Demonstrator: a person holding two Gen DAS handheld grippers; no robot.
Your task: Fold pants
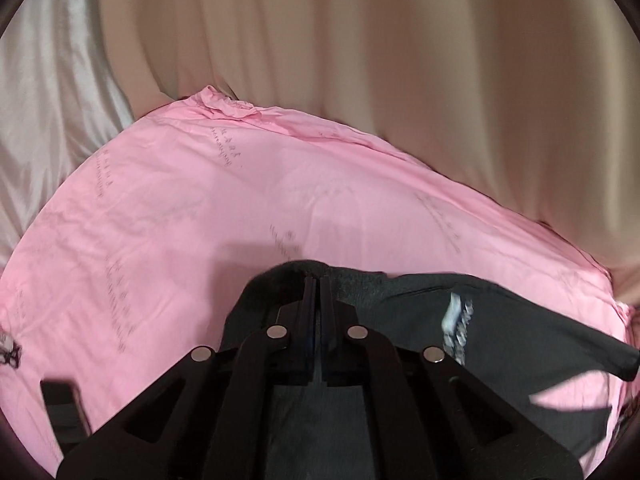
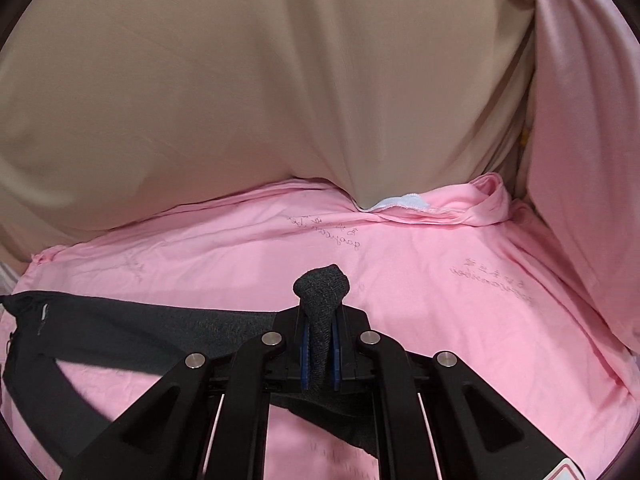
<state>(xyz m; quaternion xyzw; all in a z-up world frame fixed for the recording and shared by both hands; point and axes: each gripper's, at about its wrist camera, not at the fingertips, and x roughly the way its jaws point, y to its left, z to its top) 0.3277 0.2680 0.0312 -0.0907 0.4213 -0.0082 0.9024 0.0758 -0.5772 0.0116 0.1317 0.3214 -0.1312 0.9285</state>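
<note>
Charcoal knit pants [image 2: 132,320], lifted, blurred

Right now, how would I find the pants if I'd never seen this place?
Look for the big pink sheet spread under the beige curtain. Stretched across its near side is the pants, pinched by the left claw and right claw. It's the only dark grey cloth there.

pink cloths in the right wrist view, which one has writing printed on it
The flat pink sheet under the dark pants; the pink cloth hanging at right is plain.
</note>
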